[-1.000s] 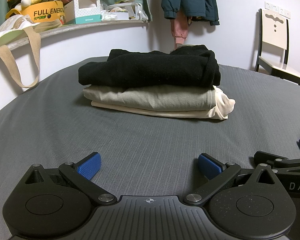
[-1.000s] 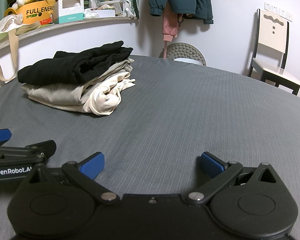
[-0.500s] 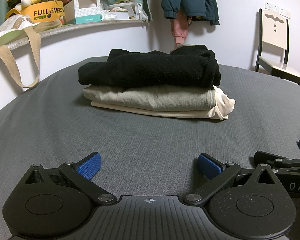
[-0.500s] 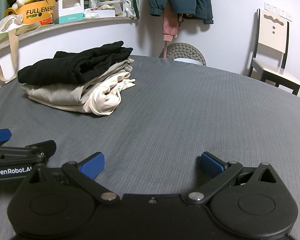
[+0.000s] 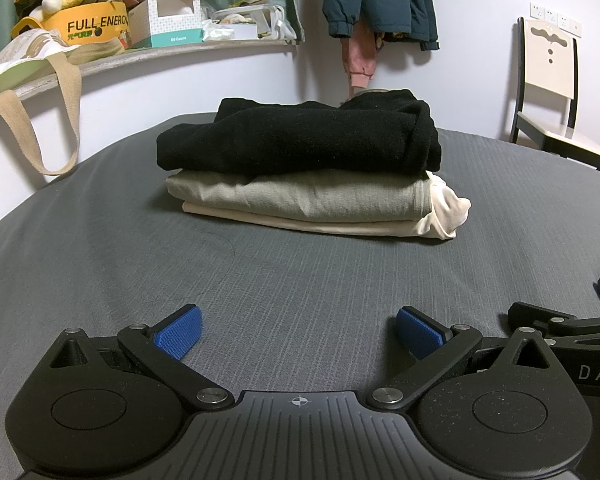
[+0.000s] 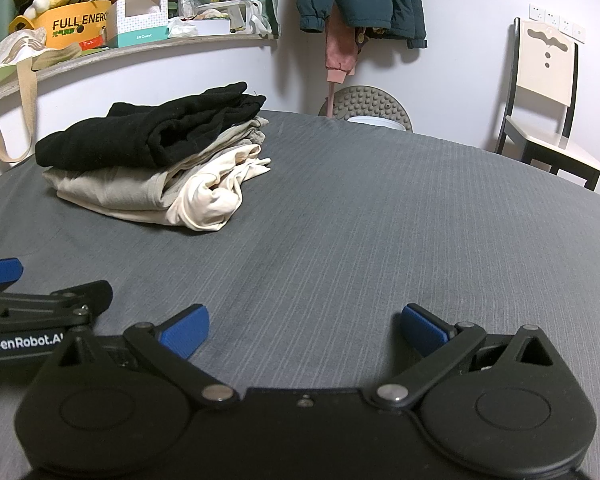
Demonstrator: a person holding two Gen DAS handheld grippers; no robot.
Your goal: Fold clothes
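A shelf (image 5: 148, 54) with boxes is seen at the left, a chair (image 5: 548, 120) at the right. The stack (image 5: 308, 176) of three folded garments lies on the grey bed (image 5: 300, 280), ahead of the left gripper (image 5: 298, 330) and left of the right gripper (image 6: 304, 326). Both sets of jaws are spread wide, nothing held. The cloth is judged soft, light and floppy; it would best be taken at the folded edges or lifted from under the whole stack.
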